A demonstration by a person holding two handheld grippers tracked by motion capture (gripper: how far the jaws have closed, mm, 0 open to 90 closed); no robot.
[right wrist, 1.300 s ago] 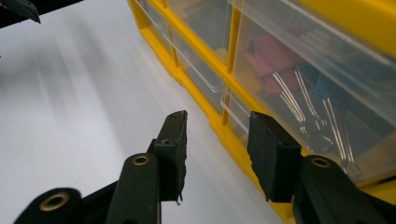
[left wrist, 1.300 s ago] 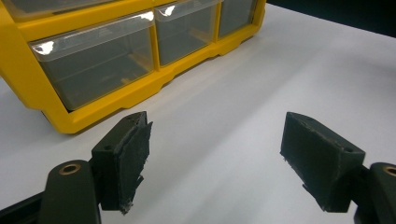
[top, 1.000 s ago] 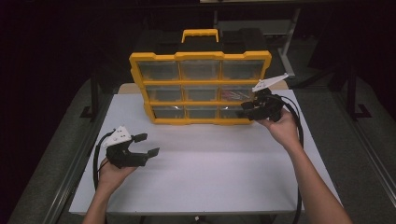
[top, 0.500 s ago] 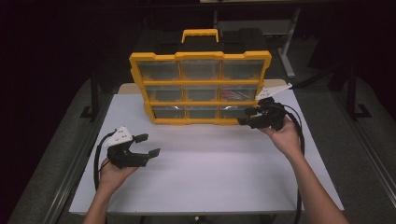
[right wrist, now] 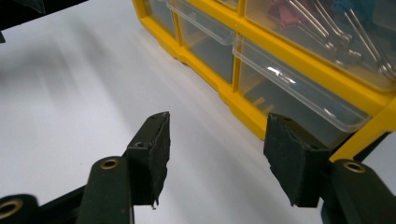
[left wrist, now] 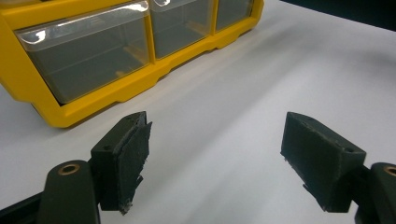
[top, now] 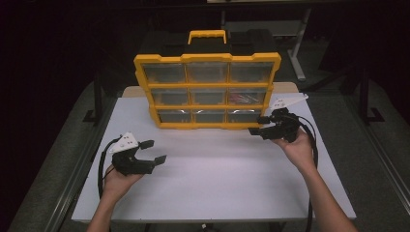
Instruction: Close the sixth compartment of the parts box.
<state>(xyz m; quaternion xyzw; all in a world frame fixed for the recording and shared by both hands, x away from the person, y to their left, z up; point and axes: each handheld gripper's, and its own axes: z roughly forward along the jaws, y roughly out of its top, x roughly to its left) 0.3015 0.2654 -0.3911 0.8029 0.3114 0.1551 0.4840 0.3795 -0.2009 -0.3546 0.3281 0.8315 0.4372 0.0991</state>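
A yellow organiser case [top: 208,58] with clear drawers stands upright at the back of the white table [top: 217,183]. Its middle right drawer [top: 244,98] holds coloured binder clips [right wrist: 327,23]. My right gripper [top: 257,124] hovers at the case's lower right corner, pointing left along the bottom row. Its jaws have just been opening and nothing is between them [right wrist: 219,140]. The bottom right drawer [right wrist: 299,102] lies just beyond its right fingertip. My left gripper [top: 154,150] is held over the front left of the table, open and empty [left wrist: 217,140], facing the case's bottom left drawer [left wrist: 88,51].
A metal rail [top: 72,179] runs along the table's left side. A yellow carry handle [top: 207,35] tops the case. Dark floor and a desk frame [top: 300,48] lie behind. Cables [top: 312,145] trail from both grippers.
My right gripper has come down from beside the middle right drawer to the case's lower right corner, and its jaws stand wider. The left gripper has stayed in place.
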